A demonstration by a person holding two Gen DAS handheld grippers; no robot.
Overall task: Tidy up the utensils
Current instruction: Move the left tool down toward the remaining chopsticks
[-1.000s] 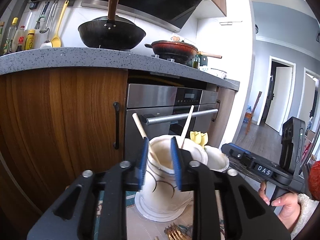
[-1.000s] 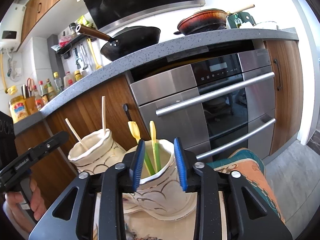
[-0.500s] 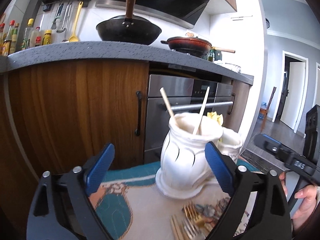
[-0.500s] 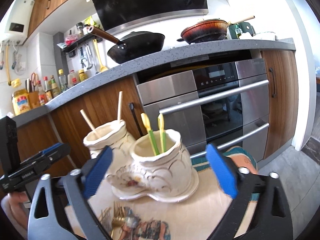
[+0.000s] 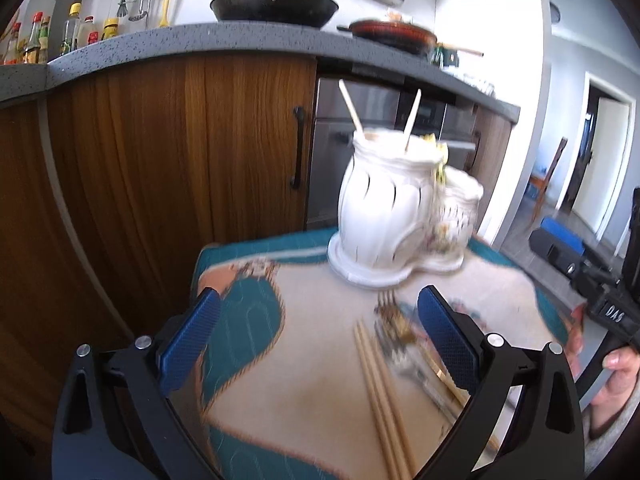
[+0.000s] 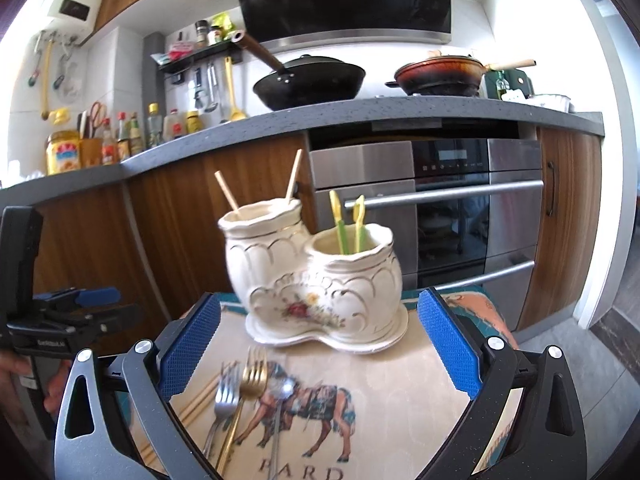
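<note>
A white ceramic two-pot utensil holder stands at the far end of a cloth-covered stool. Its taller pot holds two wooden chopsticks; the lower pot holds two green-yellow utensils. It also shows in the left wrist view. On the cloth lie a gold fork, a silver fork, a spoon and several chopsticks. My left gripper is open and empty above the cloth. My right gripper is open and empty, short of the holder.
Wooden cabinets and a steel oven stand behind the stool. The grey counter carries a black wok, a red pan and bottles. A doorway opens to the right.
Both grippers opened wide from nearly shut, pulled back from the holder and tilted down, so the forks and chopsticks on the cloth now show.
</note>
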